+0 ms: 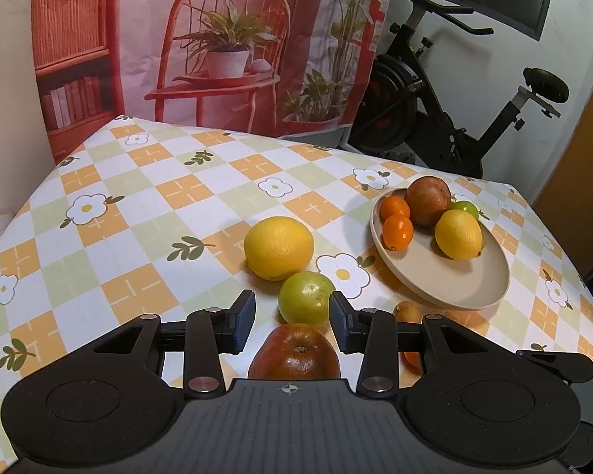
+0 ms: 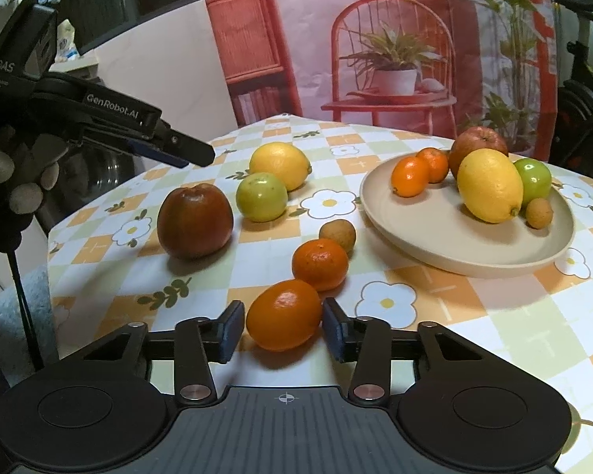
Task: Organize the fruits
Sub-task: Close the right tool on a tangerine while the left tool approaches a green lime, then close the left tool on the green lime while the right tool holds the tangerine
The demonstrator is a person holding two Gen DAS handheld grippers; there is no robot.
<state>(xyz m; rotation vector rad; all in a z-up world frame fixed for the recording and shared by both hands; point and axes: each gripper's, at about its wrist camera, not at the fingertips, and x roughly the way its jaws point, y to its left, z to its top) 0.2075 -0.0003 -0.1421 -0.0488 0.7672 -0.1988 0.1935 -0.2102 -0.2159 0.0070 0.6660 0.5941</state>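
The left claw hangs open above the counter, its pads spread wide with nothing between them touching either one. Just under it sits a dark red apple, and just ahead of its fingertips a green fruit, with a lemon beyond that. Ahead and to its right stands the beige plate, holding two small oranges, an apple, a lemon and a green fruit.

The right claw is also open, its pads flanking a loose orange on the counter; the right pad looks to be touching the peel, though the angle makes that hard to confirm. Just ahead lie a second orange and a small brown fruit. Forward and to its right is the plate.
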